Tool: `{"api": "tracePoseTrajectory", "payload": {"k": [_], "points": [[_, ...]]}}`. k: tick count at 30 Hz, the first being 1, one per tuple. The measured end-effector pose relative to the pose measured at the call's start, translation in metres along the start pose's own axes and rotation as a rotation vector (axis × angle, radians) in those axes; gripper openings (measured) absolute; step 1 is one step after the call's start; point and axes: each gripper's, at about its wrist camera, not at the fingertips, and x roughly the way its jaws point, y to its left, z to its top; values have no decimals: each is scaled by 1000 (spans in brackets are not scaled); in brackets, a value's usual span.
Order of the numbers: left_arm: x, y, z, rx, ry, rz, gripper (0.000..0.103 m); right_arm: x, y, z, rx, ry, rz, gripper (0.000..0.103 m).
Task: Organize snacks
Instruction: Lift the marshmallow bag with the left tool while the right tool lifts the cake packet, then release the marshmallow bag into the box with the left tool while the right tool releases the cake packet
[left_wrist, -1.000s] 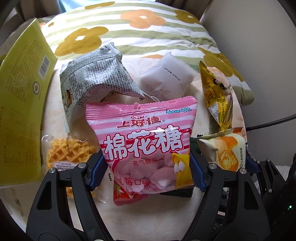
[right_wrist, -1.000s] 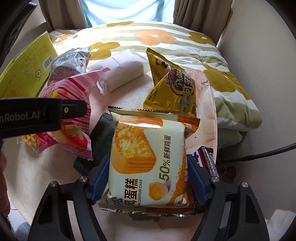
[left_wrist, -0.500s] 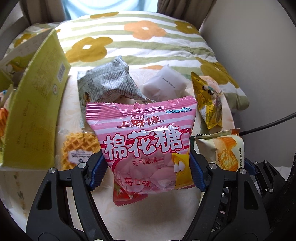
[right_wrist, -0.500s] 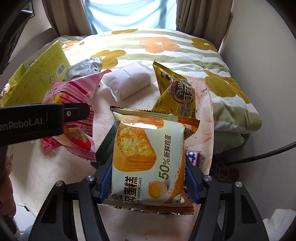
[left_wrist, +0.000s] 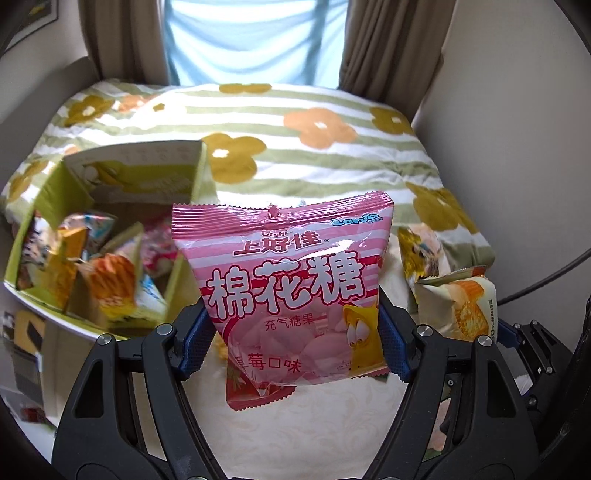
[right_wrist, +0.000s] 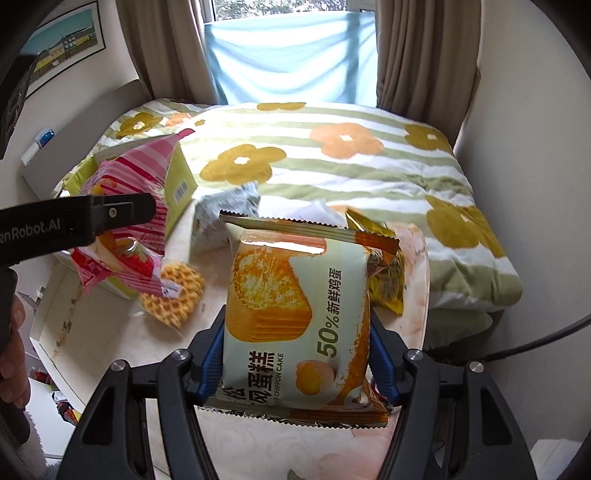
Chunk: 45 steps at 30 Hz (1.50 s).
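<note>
Behind the pale table (right_wrist: 110, 332) sits a flowery quilt (right_wrist: 332, 158) under curtains (right_wrist: 166, 48). Left gripper (left_wrist: 291, 343) clamps a pink marshmallow bag (left_wrist: 291, 280); right gripper (right_wrist: 295, 362) pinches a chiffon cake pack (right_wrist: 295, 314).

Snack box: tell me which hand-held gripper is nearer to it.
Left. The left hand-held gripper, clamping the pink bag, sits right beside the snack box. The right hand-held gripper, clamping the cake pack, is farther off on the far side of the left one.

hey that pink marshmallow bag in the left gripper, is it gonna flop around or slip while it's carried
The pink marshmallow bag looks puffy and air-filled, so probably light. It stands upright in the left gripper, so likely holds shape. Its glossy film could slip if squeezed loosely.
</note>
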Motion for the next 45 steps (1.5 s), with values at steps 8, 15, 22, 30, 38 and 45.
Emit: {"api": "tracePoseTrajectory", "payload": {"k": [8,15,22,30,38,45], "points": [[-29,81,31,-30,-48,3,73,-17,60,48,-38,-65,5,62],[-36,175,60,-54,-49,2,74,-10,133,98,-58,-101,32,62],[-13,258,92,-48,-12,23,74,24,206,134,-46,-97,80,62],[30,299,115,-54,75,-15,74,61,236,150,-13,-40,85,62],[51,311,117,-101,122,4,97,81,234,157,-9,2,87,62],[42,335,90,-194,129,7,97,98,235,157,-22,55,107,62]]}}
